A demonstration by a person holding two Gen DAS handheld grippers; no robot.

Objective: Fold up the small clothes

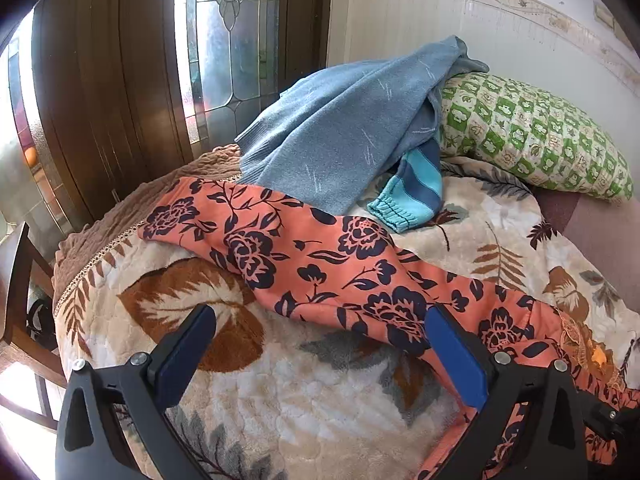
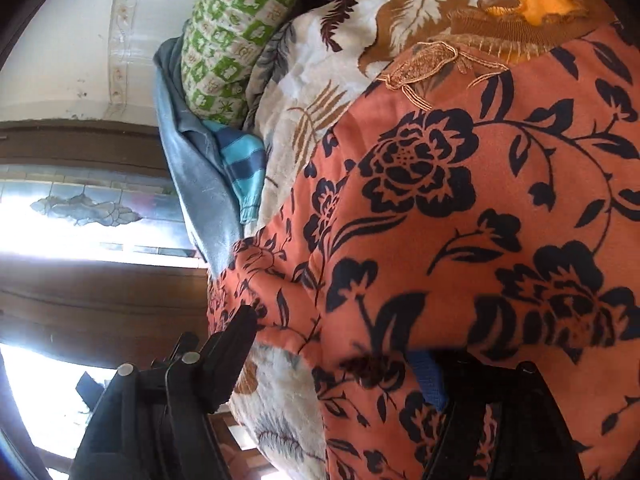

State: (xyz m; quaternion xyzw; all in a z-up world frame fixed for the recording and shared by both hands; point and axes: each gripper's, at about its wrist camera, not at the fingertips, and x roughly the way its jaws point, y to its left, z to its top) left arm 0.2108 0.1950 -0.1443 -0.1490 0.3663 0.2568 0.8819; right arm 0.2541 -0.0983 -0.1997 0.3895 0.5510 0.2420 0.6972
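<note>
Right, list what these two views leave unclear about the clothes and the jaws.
- Right gripper, right wrist view: the orange floral garment drapes over one finger, so whether the jaws grip it is unclear.
- Orange floral garment, left wrist view: its near end is hidden behind the left gripper.
- Striped teal garment, left wrist view: mostly buried under the blue sweater.
- Room outside, both views: washed out by glare.

daylight comes through the window [image 1: 224, 40] on my left, blown out white at the edges of both views. the blanket [image 1: 280, 400] is evenly lit with soft shadows. fisheye bends the door [image 1: 100, 100] and corners go black. my right view is rotated and slightly blurred up close.
</note>
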